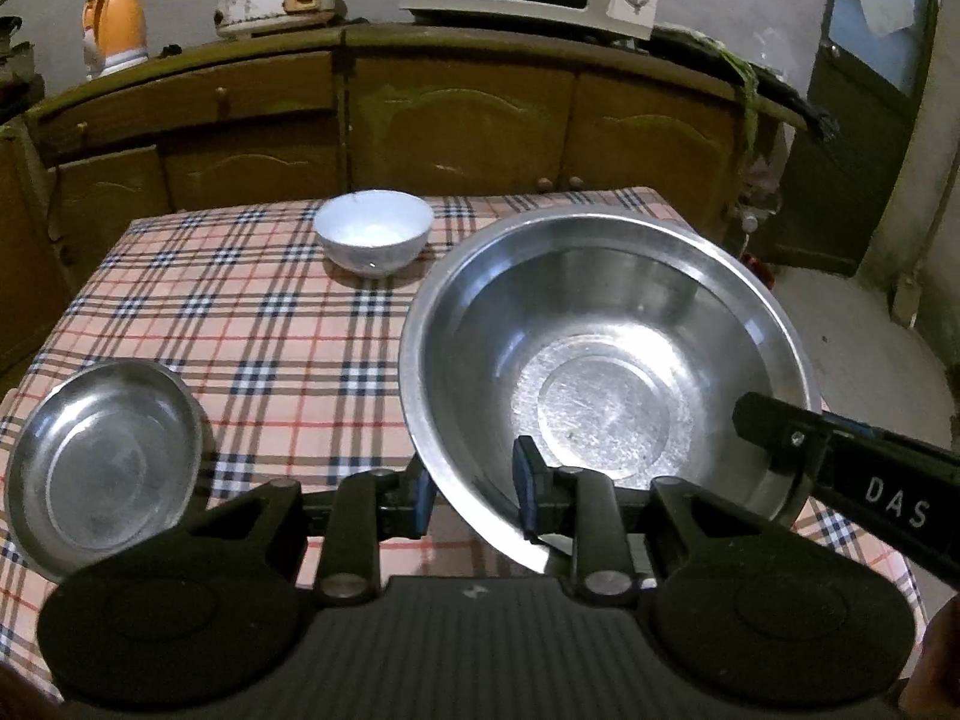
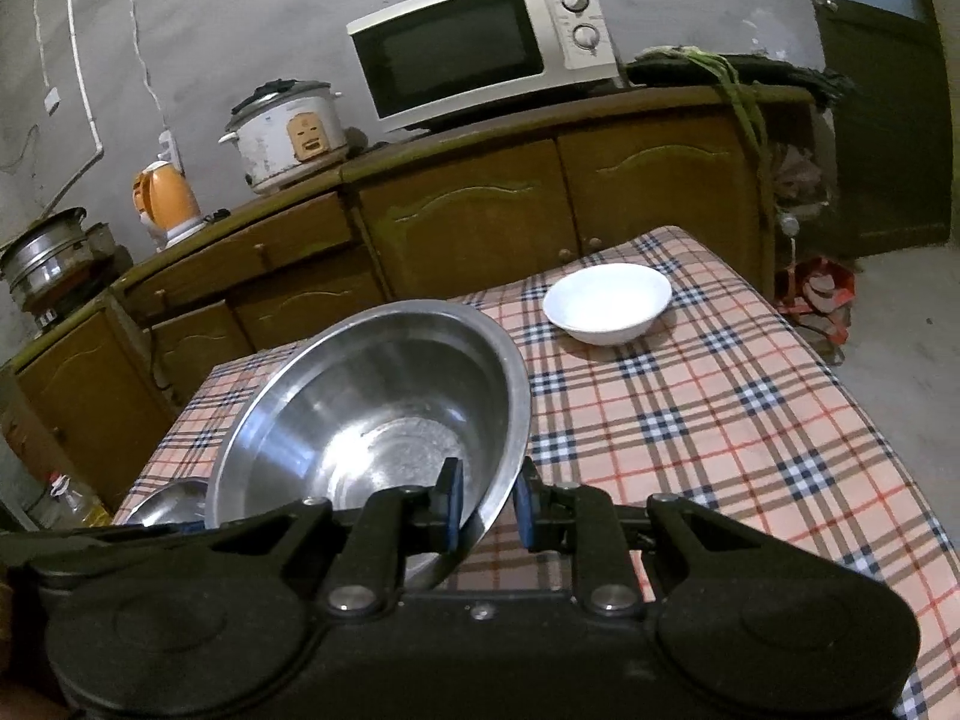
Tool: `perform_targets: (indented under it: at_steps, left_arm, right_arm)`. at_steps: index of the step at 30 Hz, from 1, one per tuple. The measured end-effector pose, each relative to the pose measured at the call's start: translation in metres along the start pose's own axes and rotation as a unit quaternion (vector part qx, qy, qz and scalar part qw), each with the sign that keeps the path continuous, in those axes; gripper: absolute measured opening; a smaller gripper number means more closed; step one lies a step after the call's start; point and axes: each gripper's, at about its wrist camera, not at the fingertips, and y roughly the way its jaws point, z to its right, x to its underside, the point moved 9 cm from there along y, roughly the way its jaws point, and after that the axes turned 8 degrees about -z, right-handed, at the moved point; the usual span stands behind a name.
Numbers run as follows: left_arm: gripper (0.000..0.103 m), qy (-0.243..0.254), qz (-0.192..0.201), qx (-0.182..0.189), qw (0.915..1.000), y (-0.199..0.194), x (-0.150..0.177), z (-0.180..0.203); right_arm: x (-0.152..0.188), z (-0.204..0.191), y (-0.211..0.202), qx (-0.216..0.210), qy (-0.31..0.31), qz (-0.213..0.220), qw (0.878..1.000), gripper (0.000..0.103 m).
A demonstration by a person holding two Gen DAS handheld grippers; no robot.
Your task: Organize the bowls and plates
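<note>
Gripping the large steel bowl (image 1: pixel 606 354) from two sides: the left claw (image 1: pixel 474 495) is clamping the near rim, one blue pad inside the wall and one outside. The right claw (image 2: pixel 485 501) is pinching the rim further round on the bowl's right, likewise with a pad on each face of the wall; its black finger is showing in the left wrist view, reaching in over that edge. Both claws are narrow, closed on thin metal.

The large steel bowl is tilting, its near edge looking raised off the checked tabletop (image 1: pixel 270 324); whether the far edge is touching the cloth, cannot tell.

Outward from the bowl:
- small steel dish (image 1: pixel 102 456) is sitting on the tabletop well to the bowl's left, near the front edge, empty, apart from it.
- white bowl (image 1: pixel 373 231) is sitting beyond the bowl toward the far edge of the tabletop, empty, on its own.
- behind the tabletop, a wooden cabinet (image 1: pixel 456 114) is carrying a microwave (image 2: pixel 480 42), a rice cooker (image 2: pixel 285 135) and an orange kettle (image 2: pixel 168 201).

Progress, as a judgement: early. Nothing is nested or stacked yet; all three vessels are lying separate. The big bowl is the one in hand; the dish and the white bowl are waiting untouched, probably to be gathered into or beside it.
</note>
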Motion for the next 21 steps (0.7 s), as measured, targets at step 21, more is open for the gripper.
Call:
perform_targets:
  at_steps: [21]
  left_arm:
    - [0.027, 0.017, -0.025, 0.003, 0.9995, 0.034, 0.019, 0.046]
  right_arm:
    - [0.02, 0.063, 0.007, 0.01, 0.025, -0.021, 0.999, 0.024]
